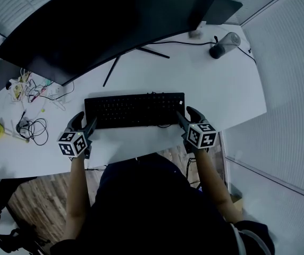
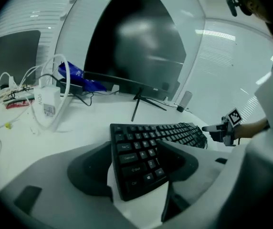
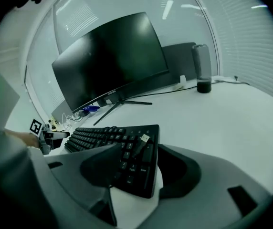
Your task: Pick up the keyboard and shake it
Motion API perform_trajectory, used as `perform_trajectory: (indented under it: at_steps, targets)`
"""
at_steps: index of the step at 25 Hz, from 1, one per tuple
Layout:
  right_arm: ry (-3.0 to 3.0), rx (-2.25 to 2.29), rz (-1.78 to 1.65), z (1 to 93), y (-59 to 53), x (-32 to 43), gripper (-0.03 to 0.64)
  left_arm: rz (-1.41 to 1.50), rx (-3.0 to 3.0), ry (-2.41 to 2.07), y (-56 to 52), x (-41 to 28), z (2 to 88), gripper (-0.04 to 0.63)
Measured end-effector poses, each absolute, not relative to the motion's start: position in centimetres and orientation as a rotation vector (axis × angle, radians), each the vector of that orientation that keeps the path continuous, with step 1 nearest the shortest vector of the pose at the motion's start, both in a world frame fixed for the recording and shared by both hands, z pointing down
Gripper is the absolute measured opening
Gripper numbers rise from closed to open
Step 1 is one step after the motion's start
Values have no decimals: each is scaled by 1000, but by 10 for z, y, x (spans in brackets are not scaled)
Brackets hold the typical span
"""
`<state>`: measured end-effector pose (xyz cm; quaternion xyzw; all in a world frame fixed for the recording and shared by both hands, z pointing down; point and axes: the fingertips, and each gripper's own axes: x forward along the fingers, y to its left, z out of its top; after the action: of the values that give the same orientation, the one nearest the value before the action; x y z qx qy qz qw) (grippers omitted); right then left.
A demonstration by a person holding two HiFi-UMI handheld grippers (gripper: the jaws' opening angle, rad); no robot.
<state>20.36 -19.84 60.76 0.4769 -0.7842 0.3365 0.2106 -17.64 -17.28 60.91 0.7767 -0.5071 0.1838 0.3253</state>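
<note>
Keyboard (image 1: 135, 109) flat, centre frame; left gripper (image 1: 86, 122) and right gripper (image 1: 186, 115) gape astride its end edges, unclamped; open desk (image 1: 231, 89) at right.

Setting: office workstation. A white curved tabletop (image 1: 221, 94) carries a wide curved monitor (image 1: 104, 20) on a thin-legged stand, a black keyboard (image 1: 135, 109) in front of it, and a tangle of cables (image 1: 32, 92) at the left end. Slatted blinds (image 1: 287, 62) line the walls. Wood-pattern floor (image 1: 38, 195) shows below the tabletop edge.
</note>
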Motion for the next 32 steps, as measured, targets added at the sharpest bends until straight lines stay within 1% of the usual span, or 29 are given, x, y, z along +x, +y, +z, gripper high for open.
perform_trajectory:
  at_steps: [11, 15, 25, 32]
  targets:
    - [-2155, 1245, 1267, 637, -207, 206, 234, 436, 1962, -1203, -181, -183, 635, 291]
    - [-2178, 1203, 1349, 639, -208, 205, 233, 475, 1978, -1161, -179, -178, 638, 290]
    - [-2144, 1209, 1352, 641, -209, 202, 225, 452, 1892, -1249, -183, -178, 641, 290]
    - [-2174, 1271, 1272, 620, -208, 203, 219, 397, 1928, -1320, -183, -177, 624, 290]
